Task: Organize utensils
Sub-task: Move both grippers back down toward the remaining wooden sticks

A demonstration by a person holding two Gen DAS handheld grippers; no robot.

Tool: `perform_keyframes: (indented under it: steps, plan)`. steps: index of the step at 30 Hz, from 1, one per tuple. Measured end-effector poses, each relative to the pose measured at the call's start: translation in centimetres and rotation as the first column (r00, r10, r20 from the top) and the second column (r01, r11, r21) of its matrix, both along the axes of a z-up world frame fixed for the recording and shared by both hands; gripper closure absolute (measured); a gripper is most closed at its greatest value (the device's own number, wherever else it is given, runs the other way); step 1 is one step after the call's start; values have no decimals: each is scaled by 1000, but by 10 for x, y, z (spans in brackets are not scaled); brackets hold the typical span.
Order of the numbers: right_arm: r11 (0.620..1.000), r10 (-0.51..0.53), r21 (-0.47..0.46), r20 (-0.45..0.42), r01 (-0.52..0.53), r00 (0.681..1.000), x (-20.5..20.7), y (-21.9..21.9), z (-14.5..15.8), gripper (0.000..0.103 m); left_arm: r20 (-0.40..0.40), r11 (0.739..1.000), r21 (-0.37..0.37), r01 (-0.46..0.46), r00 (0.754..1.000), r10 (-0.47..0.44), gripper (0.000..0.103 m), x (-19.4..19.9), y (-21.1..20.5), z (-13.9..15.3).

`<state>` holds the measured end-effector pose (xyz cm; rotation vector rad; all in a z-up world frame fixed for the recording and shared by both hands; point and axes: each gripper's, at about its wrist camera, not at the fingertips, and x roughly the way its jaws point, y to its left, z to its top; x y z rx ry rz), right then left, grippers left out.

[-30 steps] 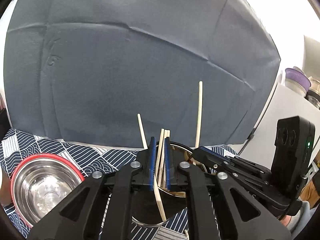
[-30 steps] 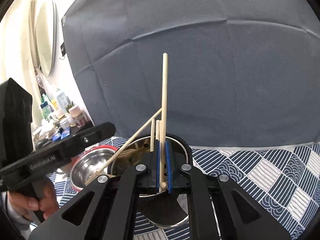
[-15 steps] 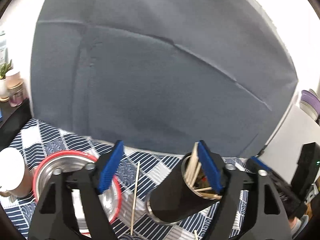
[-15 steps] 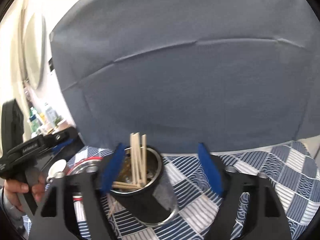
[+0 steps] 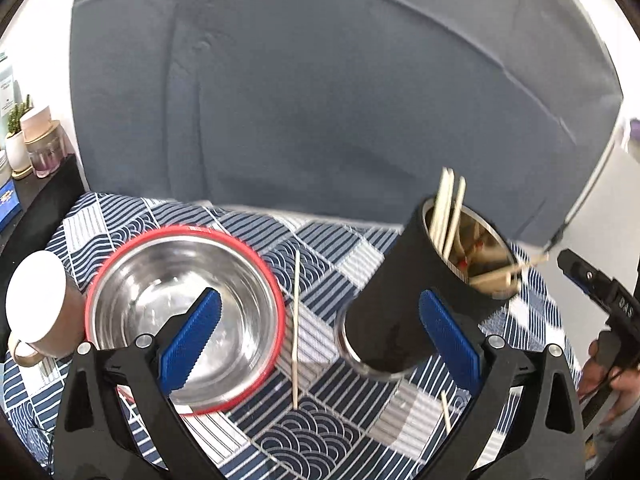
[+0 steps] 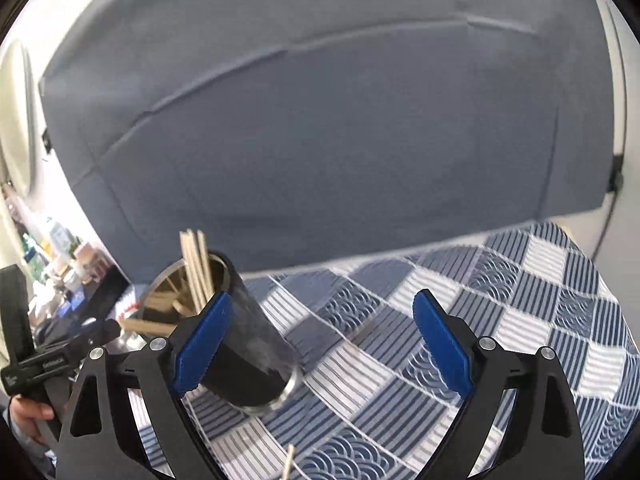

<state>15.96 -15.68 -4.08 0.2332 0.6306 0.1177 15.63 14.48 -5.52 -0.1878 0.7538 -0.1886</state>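
A black utensil cup (image 5: 394,300) stands on the patterned cloth with several wooden chopsticks (image 5: 446,212) in it; it also shows in the right wrist view (image 6: 244,344). One chopstick (image 5: 296,324) lies flat on the cloth between the cup and a steel bowl. A short wooden stick (image 5: 445,408) lies in front of the cup. My left gripper (image 5: 318,336) is open and empty, above the cloth. My right gripper (image 6: 320,344) is open and empty, with the cup by its left finger. A stick end (image 6: 289,462) shows at the bottom edge.
A steel bowl with a red rim (image 5: 182,320) sits left of the loose chopstick. A white and brown mug (image 5: 34,304) stands at far left. A grey backdrop (image 5: 320,100) closes the back. Jars stand on a dark shelf (image 5: 36,148) at left.
Both grippers opened and let go of the chopsticks, which now stand in the cup. Both pulled up and back; one chopstick lies on the cloth.
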Motion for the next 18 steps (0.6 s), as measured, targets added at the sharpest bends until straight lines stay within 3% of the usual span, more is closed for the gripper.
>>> perform_keyframes:
  steps: [12,18]
  plan:
    - [1000,-29,-10,-172,28,985,-19,-16,-54,16,-72,982,49,185,981,-181,6,-18,-45,-36]
    - [1000,-16,-17,-244,12,970,-27,-15,-80,16,-173,983,65,171,972,-158,7,-10,-51,-61]
